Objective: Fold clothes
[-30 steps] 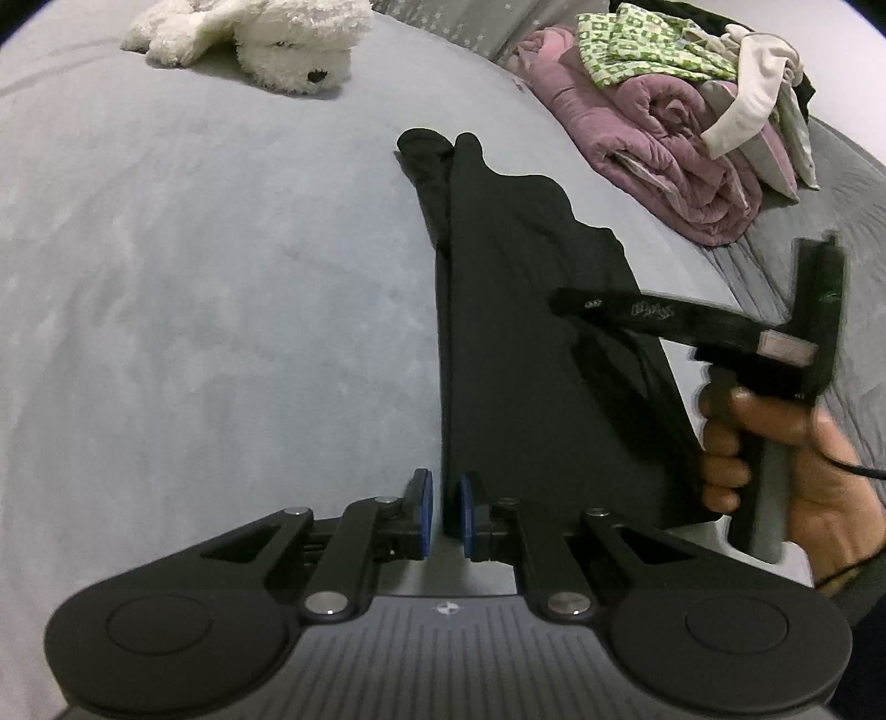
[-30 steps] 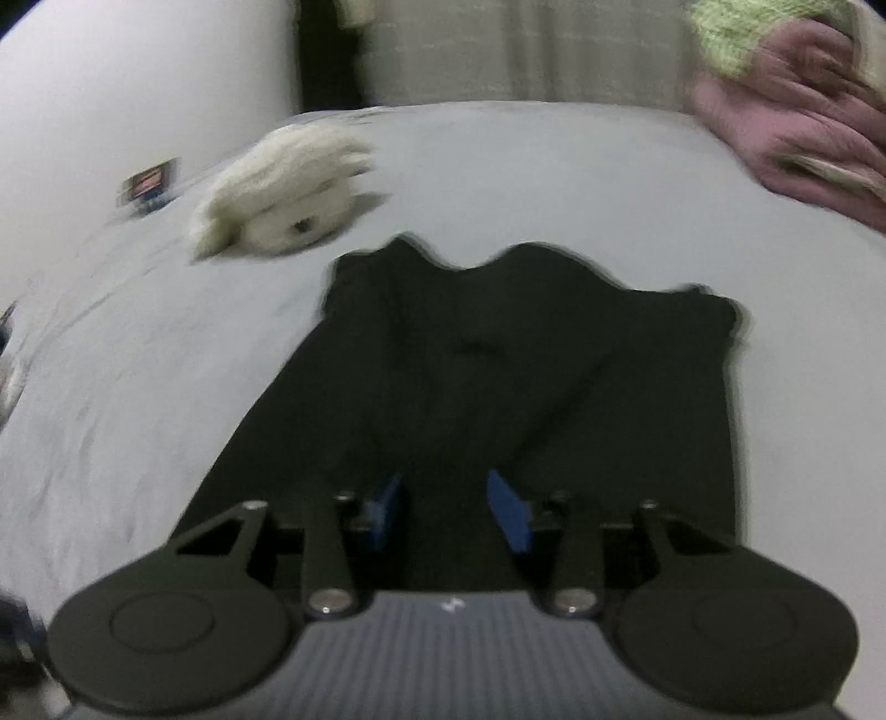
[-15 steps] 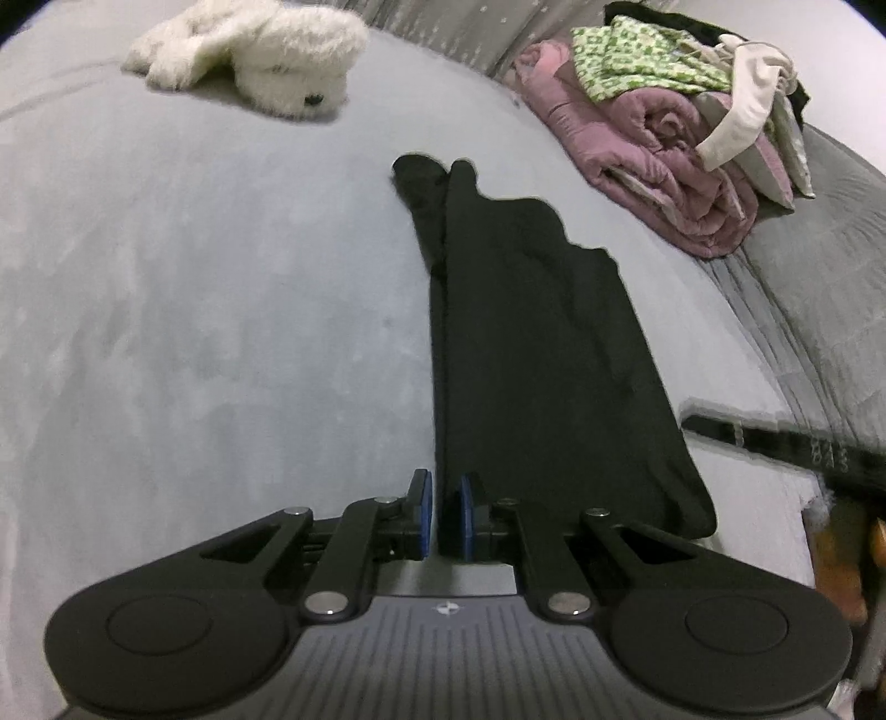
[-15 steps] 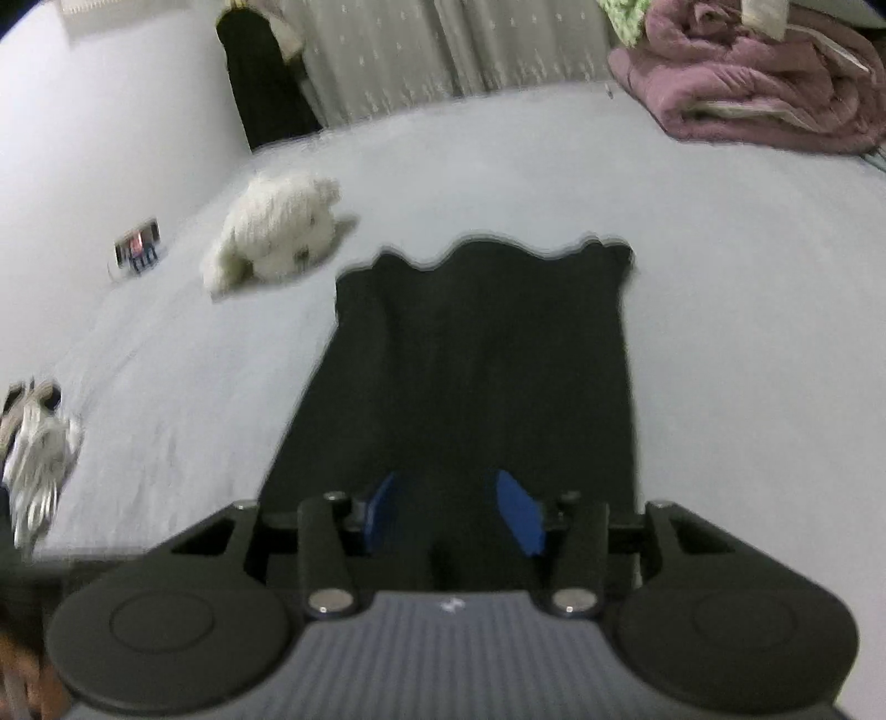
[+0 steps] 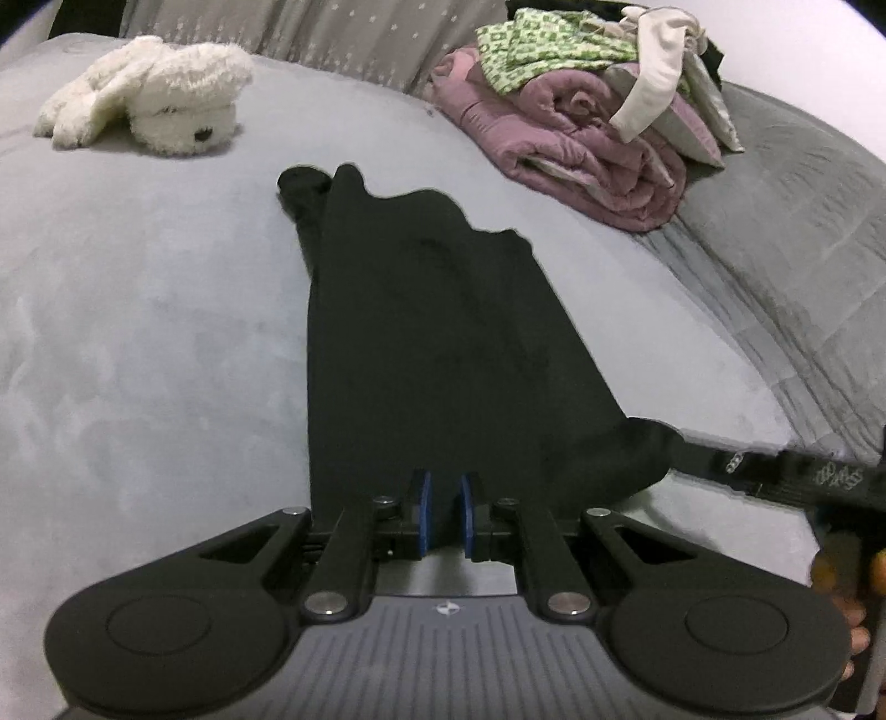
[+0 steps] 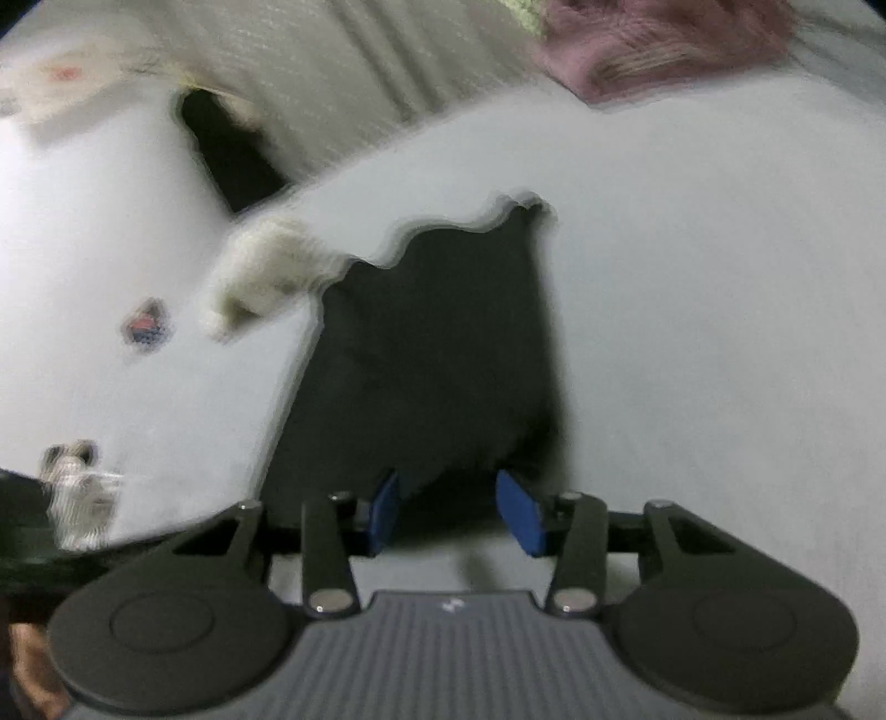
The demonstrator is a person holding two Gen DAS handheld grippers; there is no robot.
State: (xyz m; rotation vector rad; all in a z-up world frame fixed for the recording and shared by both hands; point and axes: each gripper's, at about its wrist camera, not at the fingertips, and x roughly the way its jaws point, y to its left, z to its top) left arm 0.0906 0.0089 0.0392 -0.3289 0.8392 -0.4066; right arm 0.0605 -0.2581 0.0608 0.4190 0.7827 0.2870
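A: Left wrist view: where does the black garment (image 5: 432, 343) lie against the left gripper (image 5: 443, 512)?

B: It lies flat on the grey bed (image 5: 138, 332), running from the gripper toward 12 o'clock. Its near hem sits between the blue pads (image 5: 423, 512), which stand nearly together on the cloth, so the gripper is clamped on the hem. The narrow far end sits at about 11 o'clock, near the white plush toy (image 5: 155, 111).

A: And the right gripper (image 6: 457, 512)?

B: In its own view the garment (image 6: 437, 354) spreads from the fingers toward 12 o'clock. The jaws are closing, with dark cloth in the gap between them (whether the pads (image 6: 518, 512) press on it, I cannot tell). From the left wrist view the right gripper (image 5: 775, 471) comes in at 3 o'clock, one finger reaching to the garment's near corner.

A: What is hard to make out?

B: The right wrist view is smeared by motion: the plush toy (image 6: 260, 277) and the pink bedding (image 6: 664, 44) at 1 o'clock are only blurs, as is a small red and blue object (image 6: 147, 327) at 9 o'clock. In the left wrist view the hand (image 5: 841, 581) on the right gripper is cut off at the edge. The pile of clothes (image 5: 587, 105) at 1 o'clock is clear.

A: Any writing?

B: White marks on the right gripper's finger, too small to read.
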